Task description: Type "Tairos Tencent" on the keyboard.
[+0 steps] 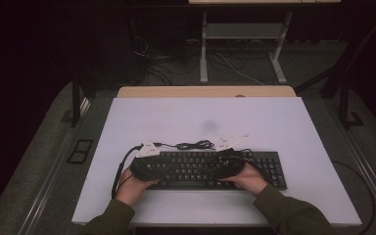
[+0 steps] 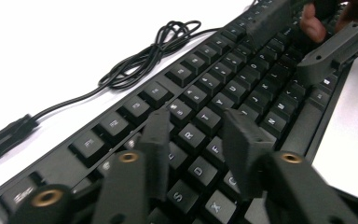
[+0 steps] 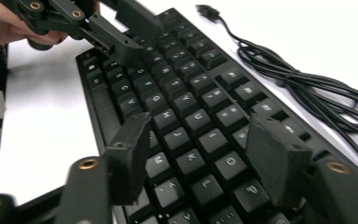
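A black keyboard (image 1: 267, 169) lies across the near part of the white table top (image 1: 200, 117). Its coiled black cable (image 1: 193, 145) rests just behind it. My left gripper (image 1: 164, 169) hovers over the keyboard's left half and my right gripper (image 1: 220, 169) over its middle, with the jaws pointing toward each other. In the left gripper view the left gripper (image 2: 196, 121) stands open above the letter keys (image 2: 205, 74), nothing between its jaws. In the right gripper view the right gripper (image 3: 198, 126) is open wide over the keys (image 3: 186, 93), holding nothing.
The cable (image 3: 307, 88) ends in a loose plug (image 3: 207, 9) on the table. A wooden desk edge (image 1: 205, 91) borders the far side. On the floor beyond are a desk frame (image 1: 245, 32) and loose wires. The person's hand (image 3: 0, 23) grips the left gripper.
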`<state>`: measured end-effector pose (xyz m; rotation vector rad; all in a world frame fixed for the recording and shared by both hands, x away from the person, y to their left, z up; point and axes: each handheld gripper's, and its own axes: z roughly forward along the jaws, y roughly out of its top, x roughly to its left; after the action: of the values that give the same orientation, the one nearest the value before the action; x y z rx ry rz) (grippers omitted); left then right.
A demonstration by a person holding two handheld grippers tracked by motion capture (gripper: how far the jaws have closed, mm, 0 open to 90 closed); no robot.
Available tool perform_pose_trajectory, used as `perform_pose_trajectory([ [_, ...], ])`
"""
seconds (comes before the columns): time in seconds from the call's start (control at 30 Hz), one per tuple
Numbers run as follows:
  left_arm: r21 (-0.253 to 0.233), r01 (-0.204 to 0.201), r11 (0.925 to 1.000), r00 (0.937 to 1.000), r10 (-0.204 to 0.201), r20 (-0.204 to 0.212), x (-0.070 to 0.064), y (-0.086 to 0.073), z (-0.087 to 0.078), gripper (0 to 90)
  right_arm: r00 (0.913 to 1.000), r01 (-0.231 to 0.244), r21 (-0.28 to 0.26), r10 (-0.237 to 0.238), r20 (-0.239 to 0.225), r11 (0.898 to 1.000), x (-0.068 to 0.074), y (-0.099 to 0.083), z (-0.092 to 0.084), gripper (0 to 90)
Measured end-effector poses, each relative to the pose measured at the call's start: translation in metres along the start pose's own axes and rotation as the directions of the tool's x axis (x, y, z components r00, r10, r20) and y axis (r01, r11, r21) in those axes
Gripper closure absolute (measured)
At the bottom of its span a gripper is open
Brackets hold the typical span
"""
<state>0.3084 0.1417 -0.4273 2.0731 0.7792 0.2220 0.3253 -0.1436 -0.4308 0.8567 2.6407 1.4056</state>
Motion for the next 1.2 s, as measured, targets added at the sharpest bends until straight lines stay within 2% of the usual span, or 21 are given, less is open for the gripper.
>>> perform_pose_trajectory([
  [0.17, 0.012, -0.018, 0.9998, 0.9996, 0.018, 0.024, 0.0, 0.005, 0.007, 77.0, 0.9994, -0.024, -0.018, 0.024, 0.024, 1.0, -0.003, -0.003, -0.006, 30.3],
  [0.37, 0.021, -0.029, 0.9994, 0.9983, 0.028, 0.05, 0.0, 0.01, 0.014, 88.3, 0.9974, -0.04, -0.034, 0.042, 0.058, 0.999, -0.006, -0.007, -0.012, 26.6],
  [0.5, 0.027, -0.038, 0.9989, 0.9975, 0.036, 0.062, 0.0, 0.013, 0.019, 88.6, 0.9959, -0.049, -0.039, 0.052, 0.074, 0.998, -0.008, -0.01, -0.014, 25.0],
  [0.8, 0.061, -0.058, 0.9964, 0.9968, 0.055, 0.059, 0.0, 0.015, 0.029, 88.6, 0.9935, -0.048, -0.047, 0.053, 0.101, 0.998, -0.009, -0.013, -0.017, 20.3],
  [0.97, 0.069, -0.059, 0.9959, 0.9965, 0.055, 0.063, 0.0, 0.014, 0.033, 88.6, 0.9929, -0.053, -0.057, 0.059, 0.103, 0.997, -0.01, -0.013, -0.018, 20.0],
  [1.03, 0.084, -0.073, 0.9938, 0.9958, 0.068, 0.062, 0.0, 0.014, 0.033, 88.7, 0.9928, -0.054, -0.057, 0.06, 0.104, 0.997, -0.01, -0.013, -0.018, 20.0],
  [1.2, 0.091, -0.068, 0.9935, 0.9962, 0.062, 0.061, -0.001, 0.014, 0.035, 88.8, 0.9931, -0.054, -0.063, 0.06, 0.1, 0.997, -0.011, -0.013, -0.019, 19.9],
])
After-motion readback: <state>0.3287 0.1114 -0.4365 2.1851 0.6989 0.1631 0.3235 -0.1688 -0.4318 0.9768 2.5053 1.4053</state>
